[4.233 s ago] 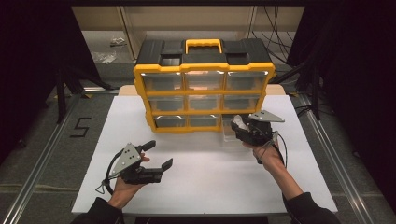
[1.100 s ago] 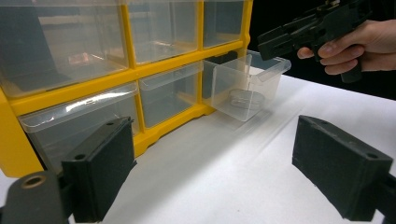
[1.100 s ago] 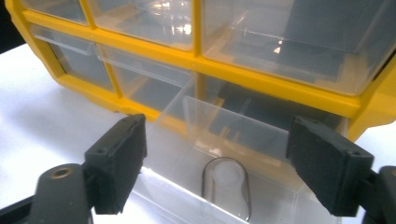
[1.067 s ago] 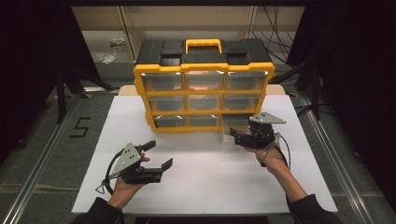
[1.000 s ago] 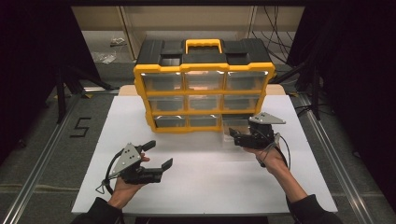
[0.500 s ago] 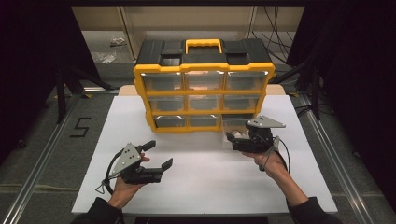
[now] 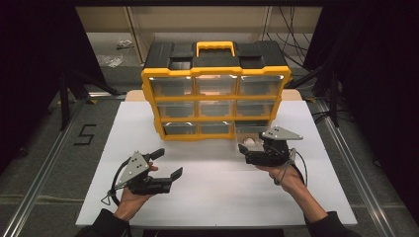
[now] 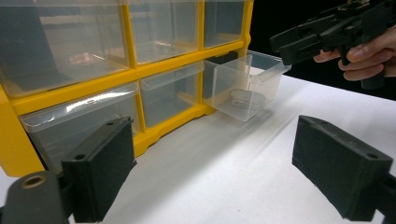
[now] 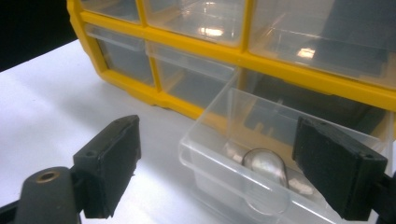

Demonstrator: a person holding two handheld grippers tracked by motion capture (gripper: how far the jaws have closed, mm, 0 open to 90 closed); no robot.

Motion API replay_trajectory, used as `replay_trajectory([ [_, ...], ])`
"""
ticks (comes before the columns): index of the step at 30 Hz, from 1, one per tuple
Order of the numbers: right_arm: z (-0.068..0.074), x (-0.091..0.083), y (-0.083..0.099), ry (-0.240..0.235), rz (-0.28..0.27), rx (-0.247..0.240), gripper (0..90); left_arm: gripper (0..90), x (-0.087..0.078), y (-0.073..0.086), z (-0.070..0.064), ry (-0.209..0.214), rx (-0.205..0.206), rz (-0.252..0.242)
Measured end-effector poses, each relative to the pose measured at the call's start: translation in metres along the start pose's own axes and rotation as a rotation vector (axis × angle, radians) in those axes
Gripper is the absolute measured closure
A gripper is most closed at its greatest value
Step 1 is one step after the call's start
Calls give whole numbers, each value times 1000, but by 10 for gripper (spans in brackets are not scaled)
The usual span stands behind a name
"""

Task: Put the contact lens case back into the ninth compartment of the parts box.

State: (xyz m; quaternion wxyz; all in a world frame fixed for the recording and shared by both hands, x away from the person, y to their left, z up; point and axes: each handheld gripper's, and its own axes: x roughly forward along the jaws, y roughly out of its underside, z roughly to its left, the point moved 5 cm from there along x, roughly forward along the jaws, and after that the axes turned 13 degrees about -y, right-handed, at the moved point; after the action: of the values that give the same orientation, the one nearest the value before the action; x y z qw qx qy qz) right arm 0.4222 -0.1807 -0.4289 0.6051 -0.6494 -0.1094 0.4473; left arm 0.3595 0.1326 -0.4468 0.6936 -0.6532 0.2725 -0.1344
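Drawer pulled out: thin clear plastic, light, slick, flexes. Grip your right gripper on front lip. Both grippers' fingers apart, empty.

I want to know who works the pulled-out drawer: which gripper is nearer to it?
Right. The right gripper hovers just in front of the open drawer; the left gripper sits well back, toward the table's near left.

Overhead light floods the white desk, surroundings black from nine to three o'clock; drawer fronts show glare (close tongs blurred).
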Motion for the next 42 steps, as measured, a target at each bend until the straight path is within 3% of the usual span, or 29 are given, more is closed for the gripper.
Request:
replay_trajectory([
  [42,15,-15,20,-42,-10,-9,182,124,0,0,0,-2,3,0],
])
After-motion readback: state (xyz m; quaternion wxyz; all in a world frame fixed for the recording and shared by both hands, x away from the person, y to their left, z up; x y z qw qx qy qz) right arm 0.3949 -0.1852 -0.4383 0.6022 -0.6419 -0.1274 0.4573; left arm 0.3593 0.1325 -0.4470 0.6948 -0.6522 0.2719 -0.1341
